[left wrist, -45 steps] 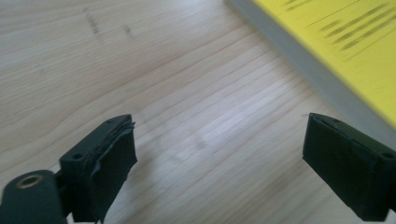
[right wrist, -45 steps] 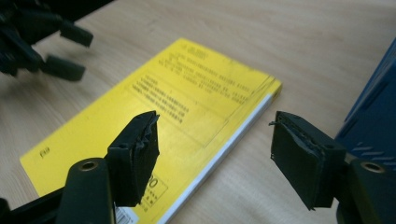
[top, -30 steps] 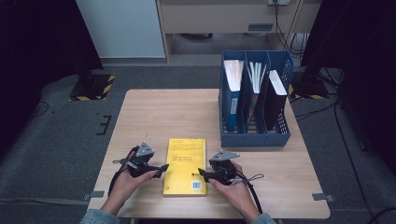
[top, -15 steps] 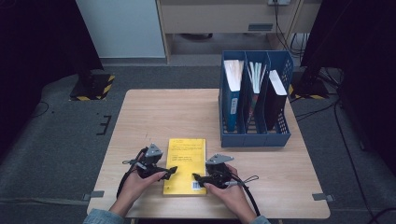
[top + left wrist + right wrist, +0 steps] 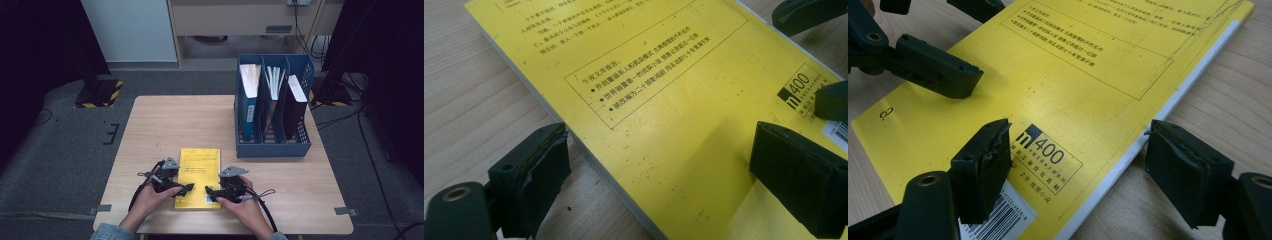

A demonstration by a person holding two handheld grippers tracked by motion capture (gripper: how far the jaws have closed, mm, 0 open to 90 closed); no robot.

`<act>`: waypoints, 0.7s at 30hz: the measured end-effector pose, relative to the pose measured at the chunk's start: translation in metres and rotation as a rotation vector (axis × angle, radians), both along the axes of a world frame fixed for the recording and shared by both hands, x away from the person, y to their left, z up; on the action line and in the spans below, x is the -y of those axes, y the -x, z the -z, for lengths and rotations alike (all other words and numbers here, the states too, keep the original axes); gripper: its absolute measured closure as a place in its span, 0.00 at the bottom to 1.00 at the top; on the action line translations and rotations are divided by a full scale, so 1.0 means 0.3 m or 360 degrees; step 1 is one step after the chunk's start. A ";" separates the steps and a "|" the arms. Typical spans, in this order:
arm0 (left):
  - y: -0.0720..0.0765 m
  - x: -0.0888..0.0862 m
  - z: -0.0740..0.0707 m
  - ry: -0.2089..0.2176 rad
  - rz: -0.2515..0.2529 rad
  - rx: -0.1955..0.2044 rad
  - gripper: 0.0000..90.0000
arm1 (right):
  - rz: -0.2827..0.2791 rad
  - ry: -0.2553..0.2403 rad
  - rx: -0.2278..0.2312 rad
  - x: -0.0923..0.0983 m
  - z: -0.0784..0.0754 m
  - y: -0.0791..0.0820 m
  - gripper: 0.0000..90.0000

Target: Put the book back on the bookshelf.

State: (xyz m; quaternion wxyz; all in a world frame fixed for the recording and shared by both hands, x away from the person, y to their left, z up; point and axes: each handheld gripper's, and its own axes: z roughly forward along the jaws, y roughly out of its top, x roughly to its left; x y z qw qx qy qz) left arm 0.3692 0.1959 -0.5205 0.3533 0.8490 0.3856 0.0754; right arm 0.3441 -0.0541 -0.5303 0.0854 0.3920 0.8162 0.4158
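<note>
In the high view a yellow book (image 5: 198, 177) lies flat near the front edge of the pale wooden worktop (image 5: 165, 125), back cover up, with a white barcode patch at its near right corner. The left gripper (image 5: 184, 189) reaches in over the book's near left edge, the right gripper (image 5: 211, 191) over its near right part, each in a hand. A blue file rack (image 5: 272, 145) with three compartments stands well apart at the far right, holding upright books and papers. Grey carpet surrounds the worktop, with a white cabinet (image 5: 131, 30) beyond.

In the left gripper view the book (image 5: 664, 110) shows black printed lines and a boxed block of text on a slightly speckled cover. The jaws are released and straddle its left edge, one over bare wood, one over the cover.

In the right gripper view the book (image 5: 1083, 85) shows a logo reading 400 above the barcode. Here the jaws have just been opening; they stand apart astride the book's right edge, pressing nothing
</note>
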 end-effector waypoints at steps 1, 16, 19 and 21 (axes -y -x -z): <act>-0.002 -0.001 0.003 0.0010 0.0000 -0.0007 0.09 | -0.0001 0.0002 0.0005 0.000 0.000 -0.001 0.29; -0.016 -0.018 -0.004 0.0115 -0.0031 -0.0079 0.14 | 0.0012 0.0000 0.0008 -0.004 0.002 0.003 0.28; -0.012 -0.023 -0.017 0.0142 -0.0030 -0.0053 0.17 | 0.0011 -0.0001 0.0012 -0.004 0.002 0.003 0.28; -0.010 -0.026 -0.025 0.0164 -0.0029 -0.0032 0.19 | 0.0014 0.0000 0.0012 -0.004 0.003 0.003 0.28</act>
